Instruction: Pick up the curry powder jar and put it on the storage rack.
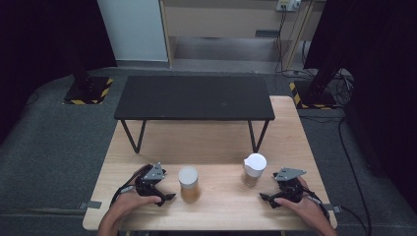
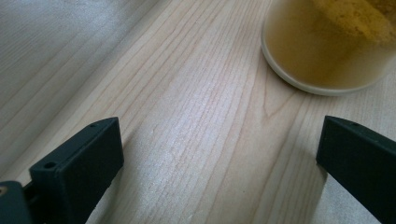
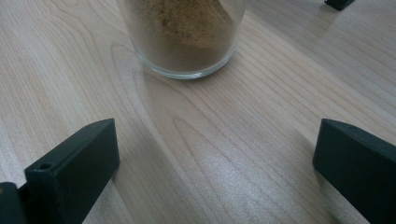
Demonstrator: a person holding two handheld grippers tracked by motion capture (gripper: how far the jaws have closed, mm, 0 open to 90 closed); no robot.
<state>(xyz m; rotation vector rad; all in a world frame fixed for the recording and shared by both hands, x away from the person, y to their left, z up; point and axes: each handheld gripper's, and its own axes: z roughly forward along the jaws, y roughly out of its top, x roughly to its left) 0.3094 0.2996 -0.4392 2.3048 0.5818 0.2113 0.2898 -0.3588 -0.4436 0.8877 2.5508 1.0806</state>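
Observation:
Two white-lidded glass jars stand near the front of the wooden table [image 1: 211, 142]. The left jar [image 1: 188, 183] holds yellow powder; its base [image 2: 327, 46] lies just ahead and right of my left gripper [image 2: 219, 163]. The right jar [image 1: 254, 169] holds brownish powder; its base [image 3: 187, 37] is close in front of my right gripper [image 3: 215, 158]. My left gripper [image 1: 164, 197] rests to the left of the yellow jar, my right gripper [image 1: 268, 199] to the right of the brown jar. Both stand open with bare wood between their jaws.
A low black bench [image 1: 194, 97] on thin metal legs spans the far half of the table. Dark stands with yellow-black bases [image 1: 88, 91] sit on the grey floor at either side. Cables [image 1: 344, 142] trail along the right.

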